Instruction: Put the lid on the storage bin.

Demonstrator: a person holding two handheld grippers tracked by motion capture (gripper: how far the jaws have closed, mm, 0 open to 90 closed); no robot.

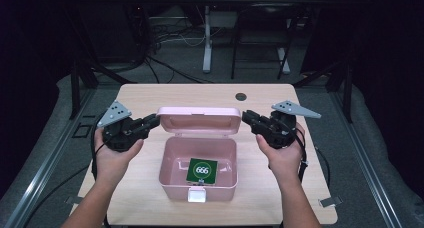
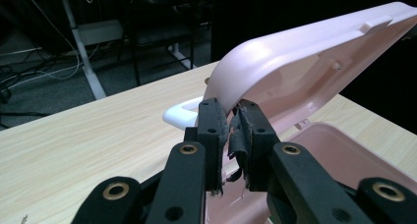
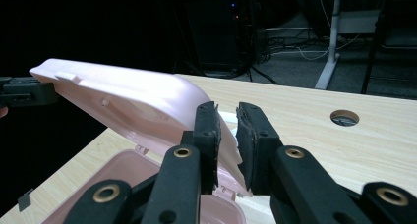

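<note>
High view: a pink plastic box (image 1: 198,169) is seen near the front of the pale wooden table (image 1: 150,95), its hinged pink lid (image 1: 199,120) raised at the back. A green card marked 666 (image 1: 202,171) lies inside the box. The left gripper (image 1: 153,122) is held at the lid's left end, the right gripper (image 1: 247,117) at its right end.

Left gripper view: the lid's edge is seen between the black jaws, the gap narrow; a white handle (image 2: 181,112) is noted behind. Whether the pads press cannot be told.

Right gripper view: the lid's corner sits between slightly parted jaws; contact cannot be told.
</note>
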